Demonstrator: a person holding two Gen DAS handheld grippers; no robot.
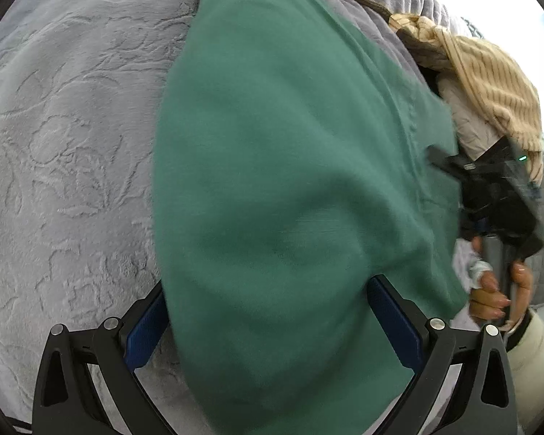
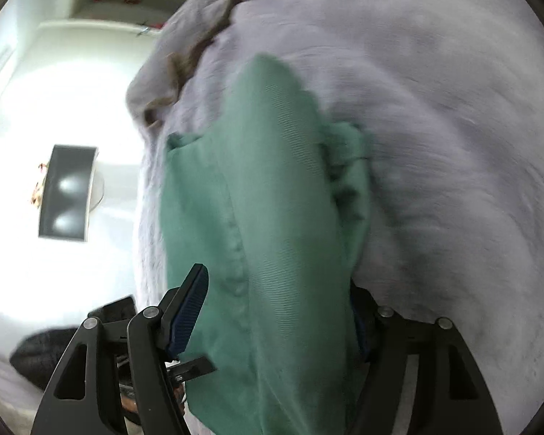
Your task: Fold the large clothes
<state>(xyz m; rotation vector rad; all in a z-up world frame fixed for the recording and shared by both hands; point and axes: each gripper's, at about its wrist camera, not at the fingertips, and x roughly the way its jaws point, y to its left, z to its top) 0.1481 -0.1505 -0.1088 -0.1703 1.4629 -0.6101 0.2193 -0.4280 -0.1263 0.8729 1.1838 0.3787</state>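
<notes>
A large green garment [image 1: 290, 145] lies lengthwise on a grey plush bedspread [image 1: 72, 145]. Its near end runs between the fingers of my left gripper [image 1: 272, 326], whose blue pads [image 1: 395, 322] stand wide apart at either edge of the cloth without pinching it. In the right wrist view the same green garment [image 2: 272, 181] passes between the fingers of my right gripper [image 2: 277, 282]. The left pad [image 2: 192, 308] stands off the cloth with its face bare, and the right pad is mostly hidden behind the fabric. A hand [image 1: 489, 297] holds the right gripper [image 1: 489, 188] at the garment's right edge.
A beige striped garment [image 1: 489, 83] and a white quilted item [image 1: 468, 123] are piled at the bed's right side. A brown cord [image 2: 199, 47] lies on the bedspread [image 2: 453, 145]. Beyond the bed's edge is pale floor [image 2: 54, 272] with a dark rectangular object [image 2: 67, 192].
</notes>
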